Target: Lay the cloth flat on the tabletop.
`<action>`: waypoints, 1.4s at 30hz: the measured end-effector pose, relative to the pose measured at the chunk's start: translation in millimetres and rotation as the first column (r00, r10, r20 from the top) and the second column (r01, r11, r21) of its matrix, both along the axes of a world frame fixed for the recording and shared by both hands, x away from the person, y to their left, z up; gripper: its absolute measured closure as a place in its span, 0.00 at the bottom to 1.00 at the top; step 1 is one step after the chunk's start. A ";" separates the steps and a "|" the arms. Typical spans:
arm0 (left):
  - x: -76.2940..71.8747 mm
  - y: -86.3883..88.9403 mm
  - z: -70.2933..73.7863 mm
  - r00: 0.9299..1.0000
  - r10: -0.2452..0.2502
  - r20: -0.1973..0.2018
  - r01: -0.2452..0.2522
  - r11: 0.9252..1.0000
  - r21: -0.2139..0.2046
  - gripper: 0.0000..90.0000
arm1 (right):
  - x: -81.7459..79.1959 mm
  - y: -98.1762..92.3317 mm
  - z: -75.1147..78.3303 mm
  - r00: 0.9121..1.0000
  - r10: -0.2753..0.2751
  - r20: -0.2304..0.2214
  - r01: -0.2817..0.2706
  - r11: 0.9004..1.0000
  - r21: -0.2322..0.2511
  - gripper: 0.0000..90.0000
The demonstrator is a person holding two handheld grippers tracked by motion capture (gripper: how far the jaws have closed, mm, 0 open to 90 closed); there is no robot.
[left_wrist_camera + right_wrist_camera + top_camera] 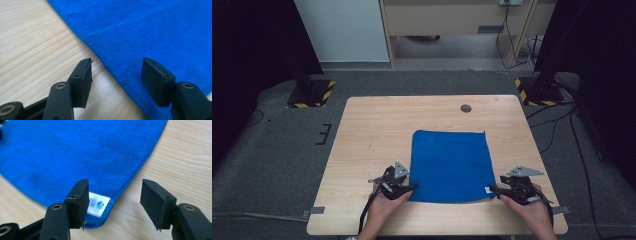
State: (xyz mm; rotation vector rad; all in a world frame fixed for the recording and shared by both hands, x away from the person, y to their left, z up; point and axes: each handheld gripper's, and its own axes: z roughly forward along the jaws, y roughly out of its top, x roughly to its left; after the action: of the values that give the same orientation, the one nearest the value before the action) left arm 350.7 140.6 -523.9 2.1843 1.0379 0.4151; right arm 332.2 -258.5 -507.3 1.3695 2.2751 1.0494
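lying flat on the near half of the pale wooden table [362, 130], a blue cloth [451, 165] spreads as a smooth rectangle with its near edge bowed slightly toward the person. at the far left on the grey carpet stands a black base with yellow-and-black striped edges [311, 93], well apart from the table.

the left tongs [412, 188] sit at the cloth's near left corner, held in the person's left hand [384, 207], which comes in from the bottom edge. in the left gripper view the left tongs [116, 80] stand released: one black jaw rests over bare wood, the other over the blue cloth [150, 32], and the cloth's edge runs between them without either pad pressing on it.

past the cloth's far edge a small dark round disc [466, 108] is set in the tabletop.

the right tongs [493, 190] sit at the cloth's near right corner, held in the right hand [532, 212]. in the right gripper view the right tongs [113, 205] are also released, jaws apart. the corner of the cloth [82, 152] lies just inside the jaw on the left of that view, with a small white label [98, 204] sewn at the corner beside that jaw; the other jaw hangs over bare wood, clear of the hem.

at the far right on the floor stands a second striped base [537, 91], with black cables [562, 120] trailing nearby.
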 end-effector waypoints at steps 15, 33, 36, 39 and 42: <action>11.3 3.7 -3.5 0.999 0.052 0.004 -0.052 0.999 -0.014 0.46 | 45.9 13.0 -18.7 1.000 -0.025 0.004 0.025 0.991 -0.128 0.39; -11.4 3.3 2.5 1.000 0.029 -0.011 -0.029 0.999 0.022 0.36 | 35.7 3.7 -16.6 0.999 0.037 0.032 -0.032 0.989 -0.143 0.21; -4.4 9.8 5.9 0.998 0.061 0.013 -0.060 0.998 -0.027 0.28 | 38.3 9.0 -12.8 0.998 0.041 0.056 -0.036 0.995 -0.094 0.15; 2.0 16.3 9.2 0.996 0.081 0.034 -0.078 0.995 -0.063 0.22 | 42.1 16.9 -11.5 0.996 0.050 0.070 -0.046 0.997 -0.061 0.11; 8.5 22.8 12.1 0.994 0.103 0.047 -0.098 0.990 -0.102 0.16 | 44.8 24.6 -11.1 0.996 0.060 0.067 -0.056 0.997 -0.055 0.09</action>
State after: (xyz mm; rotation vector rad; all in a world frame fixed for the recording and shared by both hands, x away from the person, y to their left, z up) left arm 359.2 163.4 -511.8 2.0290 1.1193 0.4546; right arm 377.1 -233.9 -518.4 1.2343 2.2889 1.0295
